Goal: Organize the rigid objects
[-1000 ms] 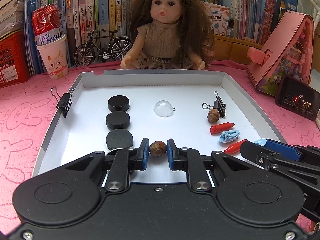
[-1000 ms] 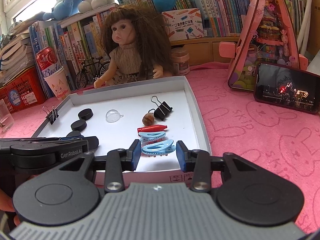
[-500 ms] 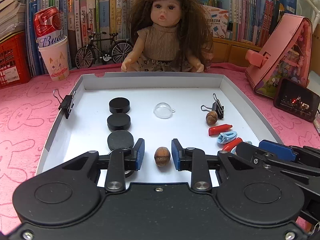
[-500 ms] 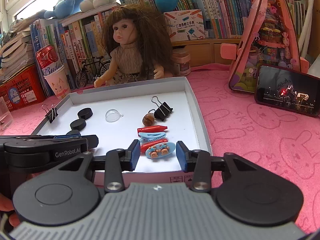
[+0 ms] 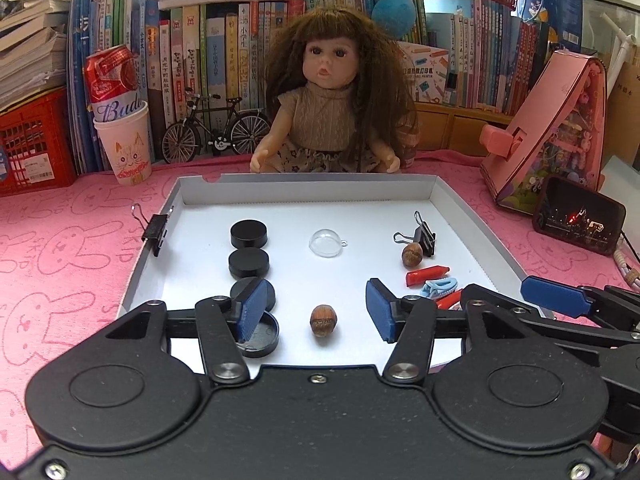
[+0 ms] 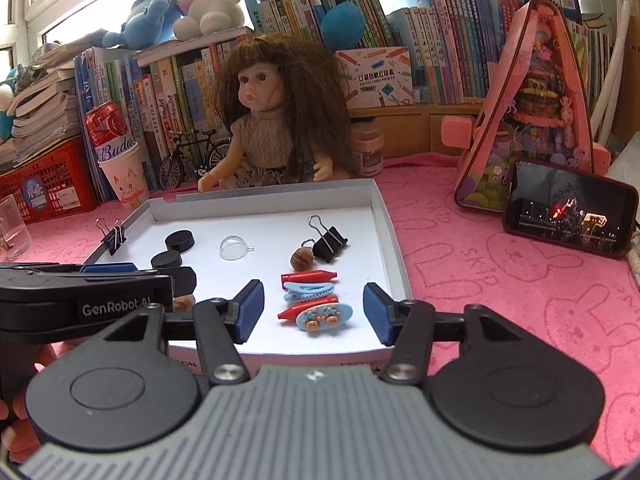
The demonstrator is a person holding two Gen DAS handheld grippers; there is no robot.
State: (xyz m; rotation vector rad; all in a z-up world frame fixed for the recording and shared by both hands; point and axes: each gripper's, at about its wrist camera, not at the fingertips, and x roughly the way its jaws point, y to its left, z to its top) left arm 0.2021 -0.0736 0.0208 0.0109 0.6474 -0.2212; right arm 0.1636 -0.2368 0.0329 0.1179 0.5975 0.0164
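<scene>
The nut (image 5: 323, 320) lies alone on the white floor of the tray (image 5: 304, 190), near the front edge and between the spread blue pads of the left gripper (image 5: 316, 312). The jaws have just been opening and touch nothing, so the nut reads as set down and let go. It sits just right of the black discs (image 5: 249, 233), which run in a line from far to near along the tray's left half. That line suggests sorting by kind, with like things grouped.

On the tray's right side the same logic shows. The blue clip (image 6: 325, 317) with small bear faces lies nearest, touching a red clip (image 6: 306, 307). Beyond them come a pale blue clip (image 6: 308, 291) and another red one (image 6: 309, 277), stacked as a column toward the far wall. The right gripper (image 6: 312, 312) brackets the blue clip with its jaws parted and clear of it. They too have just been opening, so this clip looks freshly released at the column's near end.

A second nut (image 6: 302, 258) rests farther back beside a binder clip (image 6: 330, 242), well apart from the first, so the nuts are probably not yet grouped. A clear dome (image 5: 326, 243) sits alone mid-tray. Another binder clip (image 5: 156, 230) grips the tray's left wall.
</scene>
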